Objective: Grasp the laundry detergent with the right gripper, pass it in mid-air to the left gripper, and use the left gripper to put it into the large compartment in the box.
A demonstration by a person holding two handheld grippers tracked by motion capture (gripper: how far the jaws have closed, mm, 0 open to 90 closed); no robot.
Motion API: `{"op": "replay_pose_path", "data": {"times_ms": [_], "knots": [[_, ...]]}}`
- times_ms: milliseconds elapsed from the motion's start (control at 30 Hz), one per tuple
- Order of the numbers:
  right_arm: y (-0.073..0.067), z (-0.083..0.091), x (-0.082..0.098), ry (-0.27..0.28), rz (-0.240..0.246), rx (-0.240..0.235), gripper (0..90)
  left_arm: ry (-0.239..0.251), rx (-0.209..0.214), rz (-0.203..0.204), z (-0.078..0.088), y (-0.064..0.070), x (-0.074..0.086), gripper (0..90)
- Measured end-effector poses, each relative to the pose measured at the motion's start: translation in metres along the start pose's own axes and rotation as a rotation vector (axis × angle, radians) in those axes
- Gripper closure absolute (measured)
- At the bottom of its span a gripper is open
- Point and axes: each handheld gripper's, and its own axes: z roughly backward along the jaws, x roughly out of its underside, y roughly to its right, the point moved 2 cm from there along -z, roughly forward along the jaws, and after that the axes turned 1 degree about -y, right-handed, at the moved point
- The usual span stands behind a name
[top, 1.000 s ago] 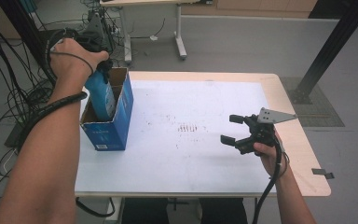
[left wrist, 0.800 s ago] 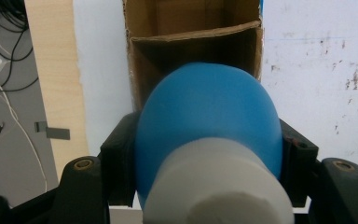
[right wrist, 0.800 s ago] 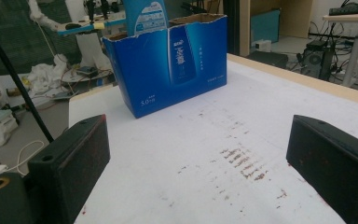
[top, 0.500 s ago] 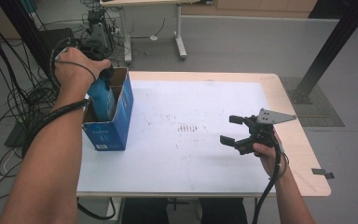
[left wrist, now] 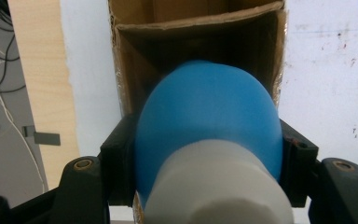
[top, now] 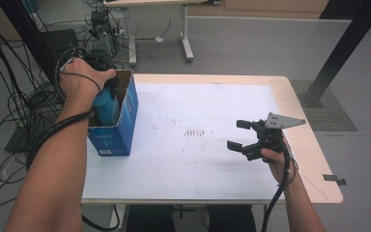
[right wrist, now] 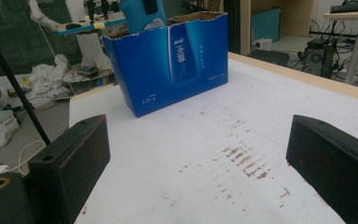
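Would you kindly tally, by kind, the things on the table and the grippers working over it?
Blue cardboard box: 1
Blue bottle, going into the box: 1
Grippers: 2, the left gripper shut on the bottle, the right gripper open above the table
Total: 4

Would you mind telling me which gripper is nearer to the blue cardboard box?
The left. The left gripper is over the blue box, lowering a blue bottle in; the right gripper hovers open across the table.
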Motion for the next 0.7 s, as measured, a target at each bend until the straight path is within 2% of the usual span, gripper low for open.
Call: {"op": "replay_pose_path", "data": {"times_ms": [400,700], "knots": [[0.0,0.002,0.001,-0.004,-0.003,0.003,6.2,-0.024,-0.013,-0.007,-0.022,0.004,-0.002,37.8],[-0.001,0.001,0.003,-0.002,-0.006,0.003,6.2,-0.043,-0.007,-0.007,-0.034,0.004,-0.003,37.8]]}}
